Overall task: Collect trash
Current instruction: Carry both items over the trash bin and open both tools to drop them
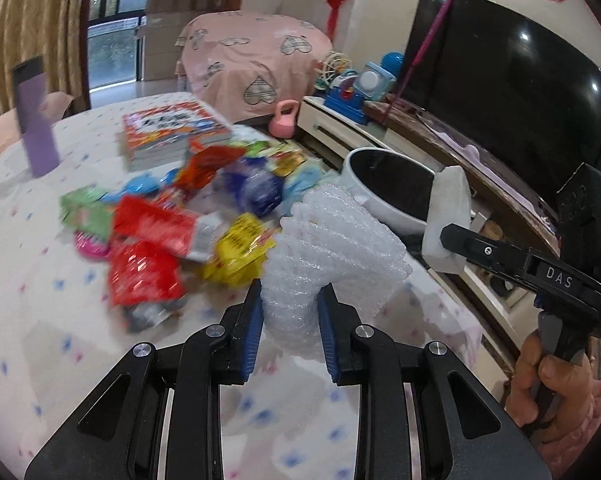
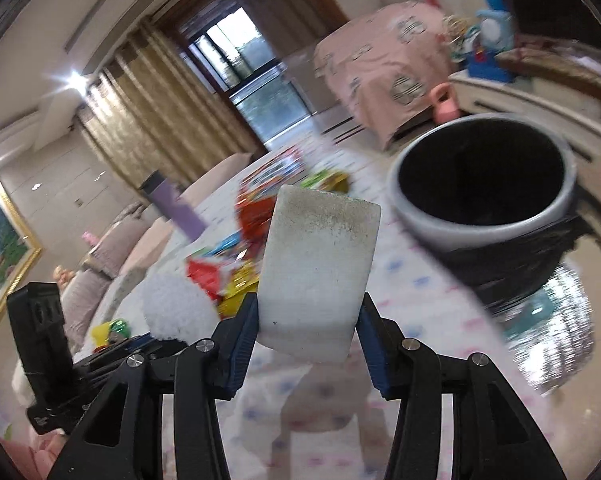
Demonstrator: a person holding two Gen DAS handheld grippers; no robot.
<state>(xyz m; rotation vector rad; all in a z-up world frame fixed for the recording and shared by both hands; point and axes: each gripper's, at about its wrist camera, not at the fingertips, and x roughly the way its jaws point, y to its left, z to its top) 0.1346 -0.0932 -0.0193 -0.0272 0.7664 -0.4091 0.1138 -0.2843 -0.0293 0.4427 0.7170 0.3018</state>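
Foam netting (image 1: 332,248), white and crumpled, sits pinched between the blue pads of the left gripper (image 1: 289,328), whose jaws are closed narrowly on its lower end; its long axis rises away from the jaws and flares toward the right, above the tabletop (image 1: 40,312). Just to its right, the right gripper (image 2: 307,340) holds a white foam block (image 2: 320,272) with its jaws set fairly wide against the block's two sides; the block stands roughly upright, long axis pointing up and away from the jaws, tilted slightly, its upper edge speckled grey. Ahead and right of the block is the bin (image 2: 484,224), a grey-rimmed round container lined in black, mouth open upward, standing past the tabletop's right edge; open air lies between block and rim. Left of the netting a loose heap of wrappers (image 1: 172,224) covers the middle of the tabletop, with a stack of books (image 1: 172,132) behind it and a purple bottle (image 1: 36,132) near the far left edge.
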